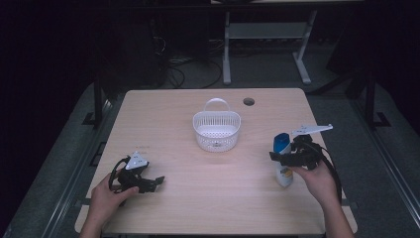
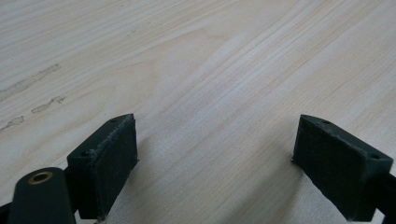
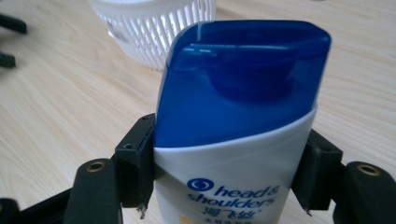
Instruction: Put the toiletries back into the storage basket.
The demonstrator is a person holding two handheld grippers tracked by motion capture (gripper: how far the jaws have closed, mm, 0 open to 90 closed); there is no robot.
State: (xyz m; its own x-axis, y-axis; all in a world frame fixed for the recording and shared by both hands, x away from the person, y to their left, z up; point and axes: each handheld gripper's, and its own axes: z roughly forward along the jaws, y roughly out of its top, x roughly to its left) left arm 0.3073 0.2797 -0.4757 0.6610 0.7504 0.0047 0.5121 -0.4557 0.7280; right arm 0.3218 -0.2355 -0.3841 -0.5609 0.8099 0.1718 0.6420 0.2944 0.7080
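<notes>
Shampoo bottle point(image 3: 233, 140) clamped between right tongs point(image 3: 229, 175); cap protruding beyond.

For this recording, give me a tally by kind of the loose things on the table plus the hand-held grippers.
White plastic shampoo bottle with a blue cap: 1, clamped in the right gripper
White slotted plastic basket with a handle: 1
Black two-jaw grippers: 2, the left gripper open over the bare light wooden table
Total: 4
</notes>
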